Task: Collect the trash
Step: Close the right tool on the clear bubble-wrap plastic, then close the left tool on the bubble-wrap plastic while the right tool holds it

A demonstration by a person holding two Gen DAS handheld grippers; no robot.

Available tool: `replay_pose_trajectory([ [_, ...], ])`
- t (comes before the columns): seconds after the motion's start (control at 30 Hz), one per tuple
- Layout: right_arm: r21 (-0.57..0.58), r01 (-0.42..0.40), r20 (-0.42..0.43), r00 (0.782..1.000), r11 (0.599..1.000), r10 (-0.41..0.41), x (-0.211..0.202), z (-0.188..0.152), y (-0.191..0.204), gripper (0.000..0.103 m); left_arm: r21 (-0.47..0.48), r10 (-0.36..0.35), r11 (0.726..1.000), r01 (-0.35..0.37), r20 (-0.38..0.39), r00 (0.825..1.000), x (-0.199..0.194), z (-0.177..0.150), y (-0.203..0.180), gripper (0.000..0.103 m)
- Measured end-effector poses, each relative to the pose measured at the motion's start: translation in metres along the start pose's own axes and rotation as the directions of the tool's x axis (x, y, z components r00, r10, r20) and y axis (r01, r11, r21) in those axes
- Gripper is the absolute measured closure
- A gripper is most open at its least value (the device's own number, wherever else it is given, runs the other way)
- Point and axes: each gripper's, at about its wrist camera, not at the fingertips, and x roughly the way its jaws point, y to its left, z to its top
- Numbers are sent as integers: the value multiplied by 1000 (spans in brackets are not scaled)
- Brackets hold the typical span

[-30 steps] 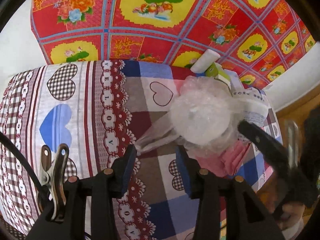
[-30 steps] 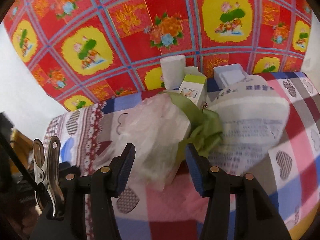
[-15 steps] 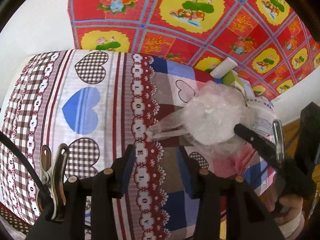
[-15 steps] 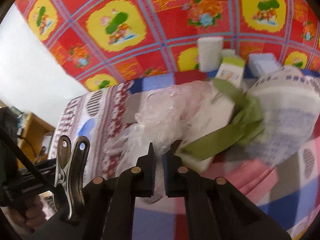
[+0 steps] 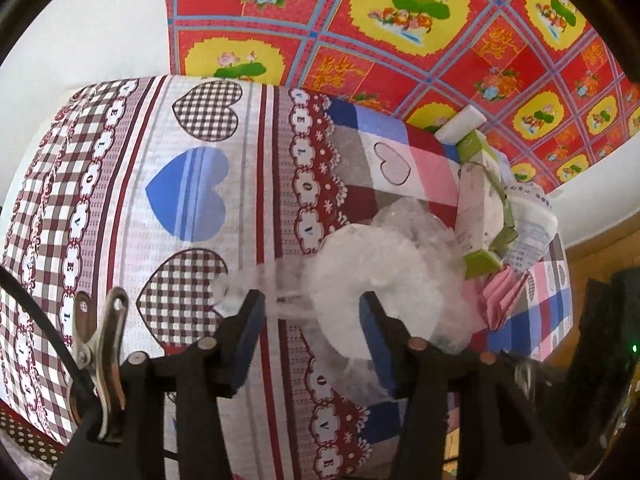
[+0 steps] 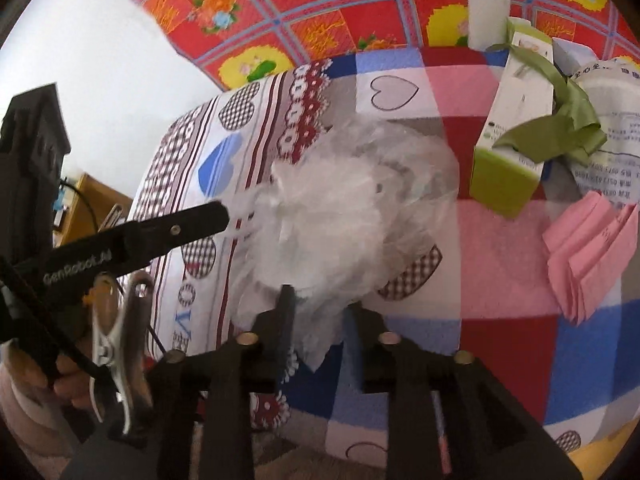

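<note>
A crumpled clear plastic bag point(image 5: 380, 280) point(image 6: 340, 208) lies on the patchwork tablecloth point(image 5: 192, 184). My left gripper point(image 5: 312, 320) straddles the bag's twisted tail. Its jaws are opening and the pads do not press on the plastic. One left finger point(image 6: 180, 232) shows at the bag's left side in the right wrist view. My right gripper point(image 6: 322, 314) sits at the bag's near edge. Its jaws are opening, with loose plastic hanging between the fingers, not pinched.
Behind the bag lie a green-and-white carton point(image 6: 512, 132) point(image 5: 480, 216) with a green strip point(image 6: 560, 120), a white printed pouch point(image 6: 608, 120), folded pink paper point(image 6: 588, 248) and a white roll point(image 6: 486, 20). Red floral cloth point(image 5: 400, 40) hangs behind. A person's hand point(image 6: 24, 380) shows low on the left.
The right gripper closed at the bag's near edge, then opened partway. The bag now lies clear of the carton. The left gripper came up to the bag's tail and widened.
</note>
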Motion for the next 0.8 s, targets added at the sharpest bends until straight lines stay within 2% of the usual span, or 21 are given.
replay_pose_trajectory([
  [0.17, -23, 38, 26, 999, 999, -37, -15, -7, -4, 59, 14, 7, 1000, -6, -16, 1000, 4, -4, 0, 43],
  [0.23, -13, 44, 53, 998, 999, -43, -23, -8, -11, 57, 19, 8, 1000, -7, -18, 1000, 5, -4, 0, 41],
  [0.43, 48, 41, 100, 994, 998, -45, -25, 10, -30, 56, 18, 26, 1000, -26, -24, 999, 13, -4, -1, 40],
  [0.53, 39, 50, 93, 994, 998, -54, -14, 20, -33, 56, 15, 39, 999, -39, -35, 999, 20, -5, -3, 40],
  [0.67, 18, 51, 77, 996, 999, -52, 3, 29, -35, 56, 17, 54, 998, -54, -40, 998, 28, -7, -5, 33],
  [0.8, -9, 40, 56, 998, 999, -39, 15, 37, -37, 56, 4, 69, 998, -69, -63, 996, 39, -11, -6, 33],
])
